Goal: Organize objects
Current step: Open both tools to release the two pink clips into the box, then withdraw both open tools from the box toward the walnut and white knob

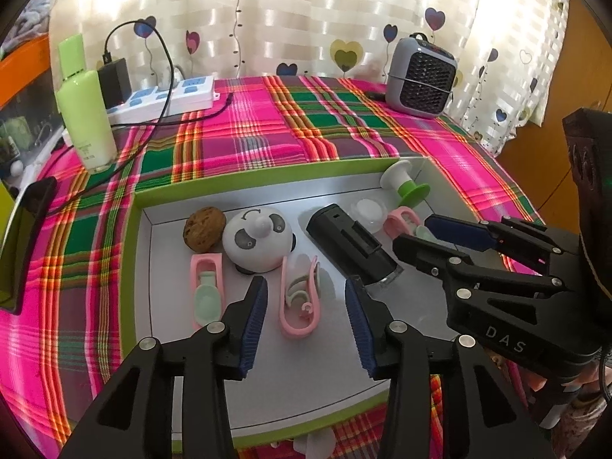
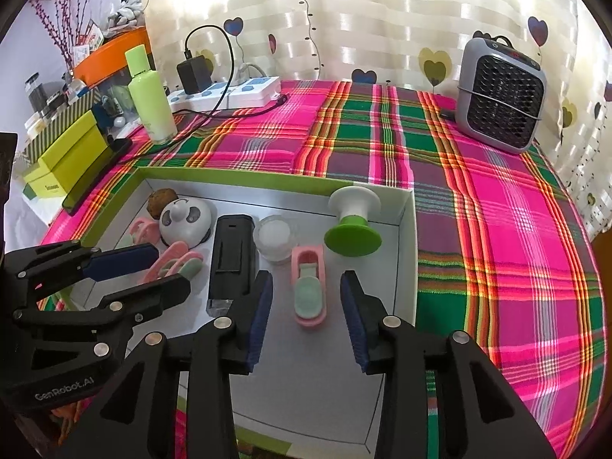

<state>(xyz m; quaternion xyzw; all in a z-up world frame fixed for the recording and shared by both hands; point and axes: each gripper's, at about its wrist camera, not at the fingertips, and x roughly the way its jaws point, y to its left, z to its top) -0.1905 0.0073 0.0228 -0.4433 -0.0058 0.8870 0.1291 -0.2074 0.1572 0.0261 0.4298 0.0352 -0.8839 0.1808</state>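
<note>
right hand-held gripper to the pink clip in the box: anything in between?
Nothing visible. The right hand-held gripper is open, and the pink clip lies on the box floor between its fingers, pads not touching. The black device and small clear jar sit beside the path.

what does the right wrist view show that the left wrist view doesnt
Only the right wrist view: the yellow-green boxes and orange shelf at far left. Only the left wrist view: the third pink clip, lying apart near the tray's left wall. Both share the green-rimmed tray, panda gadget, black device, walnut, heater, and the open left gripper and right gripper.
</note>
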